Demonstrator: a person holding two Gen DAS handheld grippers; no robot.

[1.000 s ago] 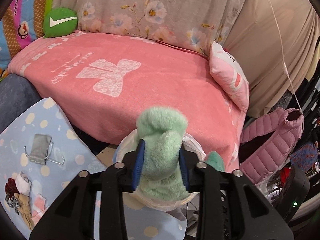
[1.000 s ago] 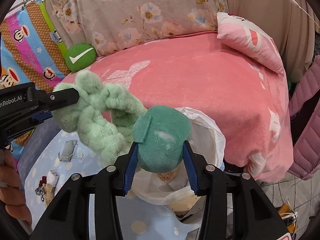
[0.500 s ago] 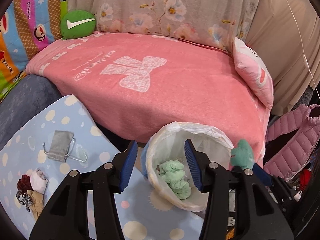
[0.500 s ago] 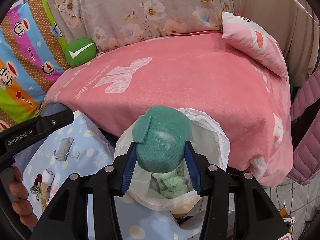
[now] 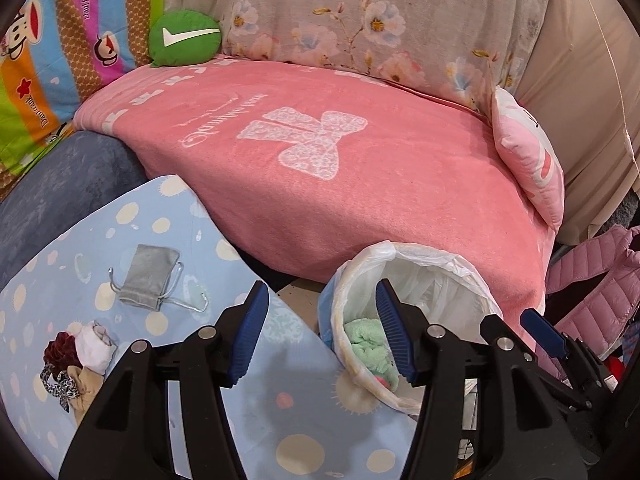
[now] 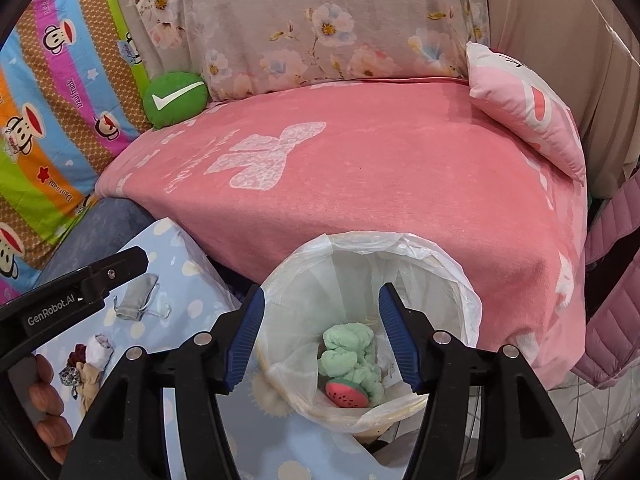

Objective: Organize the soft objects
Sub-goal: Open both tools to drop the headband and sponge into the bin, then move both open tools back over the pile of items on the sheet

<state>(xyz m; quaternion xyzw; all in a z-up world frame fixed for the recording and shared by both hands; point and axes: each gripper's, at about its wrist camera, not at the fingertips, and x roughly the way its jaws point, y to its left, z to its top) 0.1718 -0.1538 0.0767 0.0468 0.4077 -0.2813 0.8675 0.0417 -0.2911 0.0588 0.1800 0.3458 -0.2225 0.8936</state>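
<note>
Green plush [image 6: 354,350] lies crumpled in the lined bin [image 6: 460,276], long axis roughly along the view's vertical, fuzzy and lumpy; a watermelon-slice toy [image 6: 347,393] sits at its near end. Left gripper [image 5: 320,334] and right gripper [image 6: 322,336]: jaws opening, nothing between them. Bin bottom hidden by liner folds.

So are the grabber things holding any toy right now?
No, neither one. The left gripper and right gripper are opening with nothing between the fingers. The green plush and watermelon toy lie in the lined bin.
</note>
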